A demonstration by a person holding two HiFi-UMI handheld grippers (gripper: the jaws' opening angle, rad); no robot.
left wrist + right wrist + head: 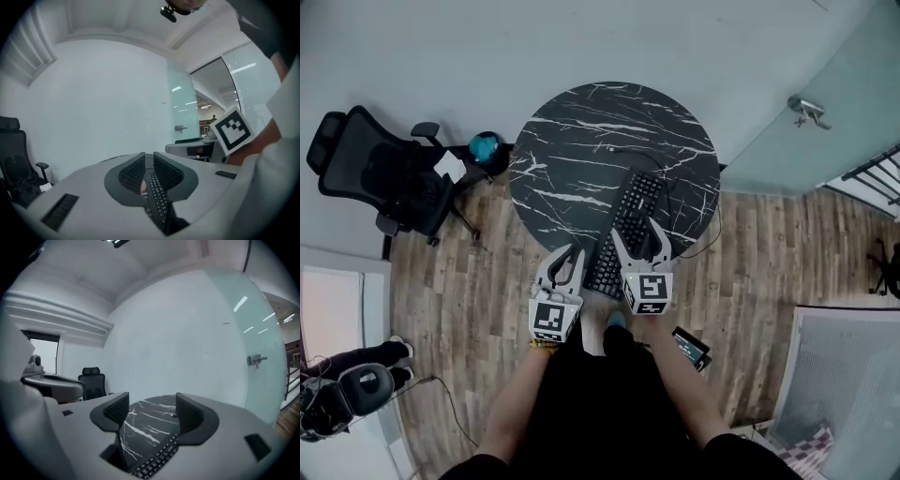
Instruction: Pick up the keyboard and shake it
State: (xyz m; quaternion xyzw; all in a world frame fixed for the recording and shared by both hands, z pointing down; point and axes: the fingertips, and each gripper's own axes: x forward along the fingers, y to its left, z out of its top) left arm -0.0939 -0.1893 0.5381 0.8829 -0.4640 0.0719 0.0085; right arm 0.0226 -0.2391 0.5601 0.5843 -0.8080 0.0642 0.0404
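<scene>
Head view: a round black marble worktop (pixel 572 150) with white veins stands on a wood-plank floor (pixel 487 281); a black rectangular keyboard (pixel 628 225) lies on the worktop's right half, its near end jutting past the worktop's near rim; the left gripper (pixel 567 261) sits at the worktop's near rim, against the keyboard's near left edge; the right gripper (pixel 639 246) is over the same rim, above the keyboard's near end; a black mesh office chair (pixel 384 173) stands left of the worktop.

Left gripper view: the jaws of the left gripper (pixel 149 159) are drawn close, pinching the keyboard (pixel 157 197), which shows edge-on and fills the narrow gap; the other gripper's marker cube shows to the right.

Right gripper view: the jaws of the right gripper (pixel 152 411) are spread wide; a corner of the keyboard (pixel 157 460) lies low between them, and I cannot tell whether either jaw touches it; the veined worktop (pixel 150 423) stretches beyond; the chair (pixel 91 380) stands past its far left side.
</scene>
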